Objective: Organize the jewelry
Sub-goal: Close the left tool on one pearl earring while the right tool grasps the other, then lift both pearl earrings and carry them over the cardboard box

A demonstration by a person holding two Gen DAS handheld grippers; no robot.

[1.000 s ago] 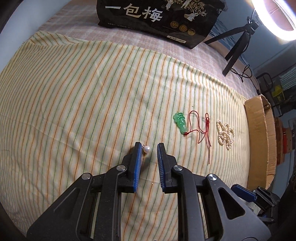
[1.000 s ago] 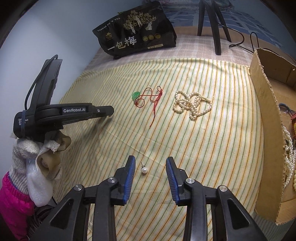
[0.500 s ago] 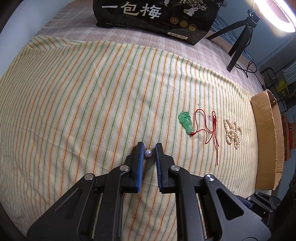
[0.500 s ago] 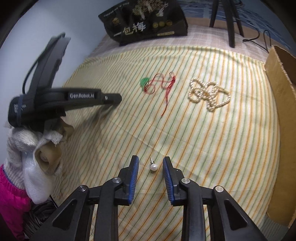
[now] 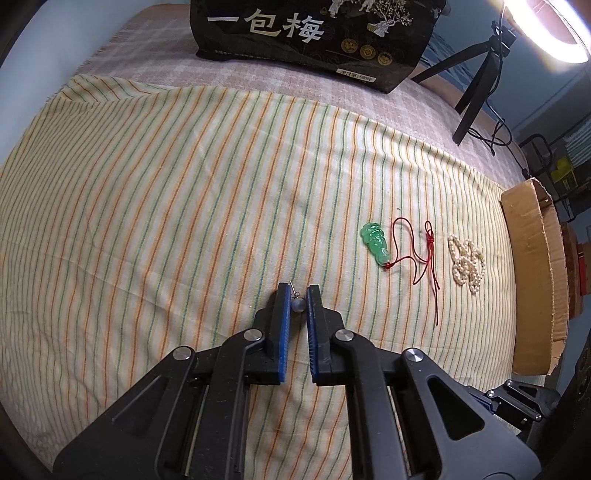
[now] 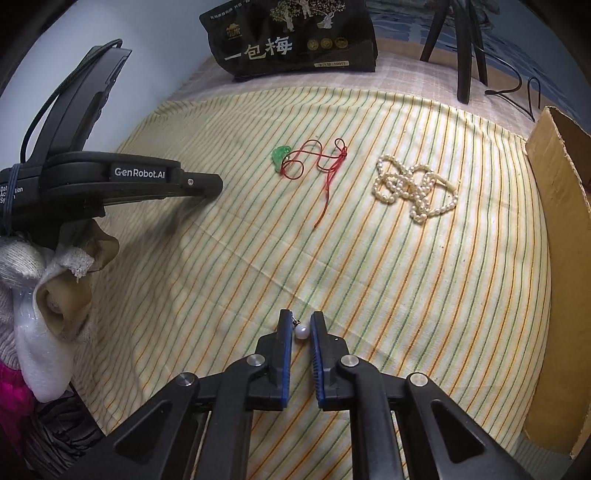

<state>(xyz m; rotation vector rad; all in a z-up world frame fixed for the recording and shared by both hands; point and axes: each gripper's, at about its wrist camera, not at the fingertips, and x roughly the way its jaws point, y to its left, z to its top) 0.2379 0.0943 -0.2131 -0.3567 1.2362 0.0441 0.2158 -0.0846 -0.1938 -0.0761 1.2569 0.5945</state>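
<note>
My left gripper (image 5: 298, 302) is shut on a pearl stud earring (image 5: 297, 305), its post sticking out past the left finger, held above the striped cloth (image 5: 184, 192). My right gripper (image 6: 301, 329) is shut on a second pearl earring (image 6: 301, 332). A green jade pendant (image 5: 376, 237) on a red cord (image 5: 424, 254) lies further right on the cloth; it also shows in the right wrist view (image 6: 280, 156). A pearl necklace (image 6: 413, 188) lies in a heap beside it, also seen in the left wrist view (image 5: 466, 259). The left gripper's body (image 6: 122, 181) shows at the left of the right wrist view.
A cardboard box (image 6: 561, 258) stands along the cloth's right edge; it also shows in the left wrist view (image 5: 532, 266). A black snack bag (image 5: 314, 33) stands at the back. A tripod (image 5: 476, 85) and ring light (image 5: 550, 33) are at the back right.
Both grippers' jaws closed from wide open onto their pearl earrings. The left gripper lifted its earring off the cloth.
</note>
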